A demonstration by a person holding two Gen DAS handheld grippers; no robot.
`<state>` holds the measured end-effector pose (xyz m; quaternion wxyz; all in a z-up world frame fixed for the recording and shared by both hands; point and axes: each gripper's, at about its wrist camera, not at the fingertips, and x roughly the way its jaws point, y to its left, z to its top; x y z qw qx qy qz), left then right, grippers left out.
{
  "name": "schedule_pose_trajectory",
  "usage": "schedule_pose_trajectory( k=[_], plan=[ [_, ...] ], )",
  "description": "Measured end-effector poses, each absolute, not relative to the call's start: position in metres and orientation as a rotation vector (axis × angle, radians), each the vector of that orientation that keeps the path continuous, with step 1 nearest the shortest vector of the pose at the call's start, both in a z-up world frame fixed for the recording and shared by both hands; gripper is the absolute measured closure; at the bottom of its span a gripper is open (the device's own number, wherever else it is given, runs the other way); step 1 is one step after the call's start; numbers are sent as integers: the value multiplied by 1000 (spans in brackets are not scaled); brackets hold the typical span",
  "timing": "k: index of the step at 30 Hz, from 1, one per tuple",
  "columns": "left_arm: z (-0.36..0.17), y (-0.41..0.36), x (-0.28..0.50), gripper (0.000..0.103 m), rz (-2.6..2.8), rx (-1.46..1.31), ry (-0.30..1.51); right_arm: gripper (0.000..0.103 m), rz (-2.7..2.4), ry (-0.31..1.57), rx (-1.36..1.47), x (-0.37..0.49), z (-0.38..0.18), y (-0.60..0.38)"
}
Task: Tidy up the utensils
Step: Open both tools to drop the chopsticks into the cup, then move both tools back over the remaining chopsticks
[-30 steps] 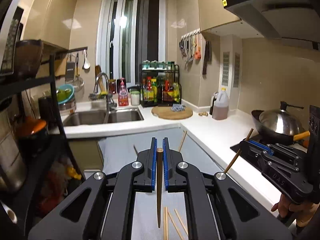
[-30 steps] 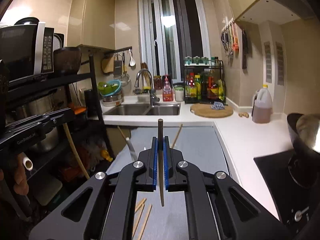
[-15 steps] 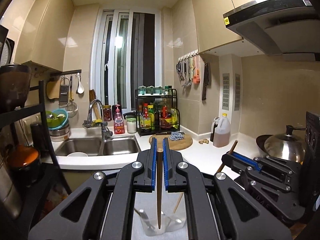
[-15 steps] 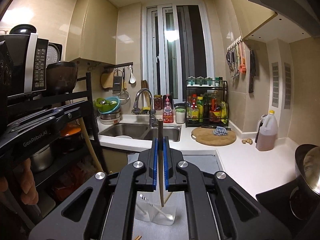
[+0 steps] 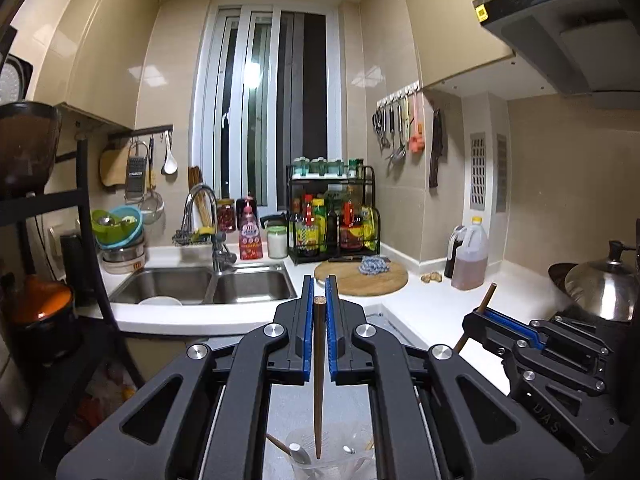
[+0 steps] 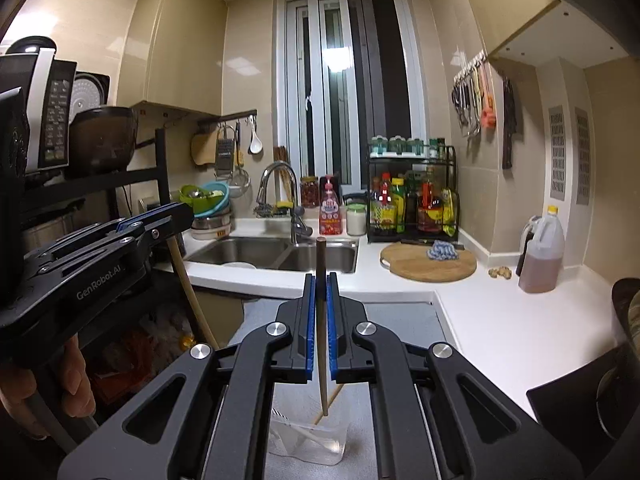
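Note:
My left gripper [image 5: 319,292] is shut on a dark wooden chopstick [image 5: 318,380] held upright, its tip hanging over a clear plastic cup [image 5: 332,456] that holds a chopstick and a white utensil. My right gripper [image 6: 319,290] is shut on another brown chopstick [image 6: 322,344], also upright, its tip just above the same clear cup [image 6: 308,440]. Each gripper shows in the other's view: the right one [image 5: 486,316] at the right, the left one [image 6: 176,216] at the left, both with their chopsticks.
A double sink [image 5: 204,286] with a tap lies ahead. A round wooden board [image 5: 360,278], a condiment rack [image 5: 332,216] and an oil jug [image 5: 470,256] stand on the white counter [image 5: 432,308]. A wok [image 5: 600,284] is at right, a black shelf rack [image 6: 100,184] at left.
Both grippers have lifted and tilted up with their chopsticks. The loose chopsticks on the grey surface have left view and the clear cup has come in beneath the tips.

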<state>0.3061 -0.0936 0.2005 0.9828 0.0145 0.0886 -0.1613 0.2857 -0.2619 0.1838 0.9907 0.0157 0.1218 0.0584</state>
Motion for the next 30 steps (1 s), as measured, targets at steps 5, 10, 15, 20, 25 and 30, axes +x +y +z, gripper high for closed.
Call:
schedule_pose_trajectory(
  k=[5,10,15,20,25,30],
  plan=[
    [183,-92,320,97,-317,27,232,98,109,286,53,295,165,-269],
    [173,-91,327,97,-301,33,265,97,106,307,61,296,155,-269],
    [169,-82,324,16,-238,4,311,54,96,342,74,291,145,-268],
    [164,-66,292,12,-156,8,294,35,30,316,57,259,136,-268],
    [141,-55,253,8,-108,60,341,30,8,349,68,220,114,-270],
    [117,-40,211,8,-100,33,393,26,-9,416,88,180,89,-268]
  ],
)
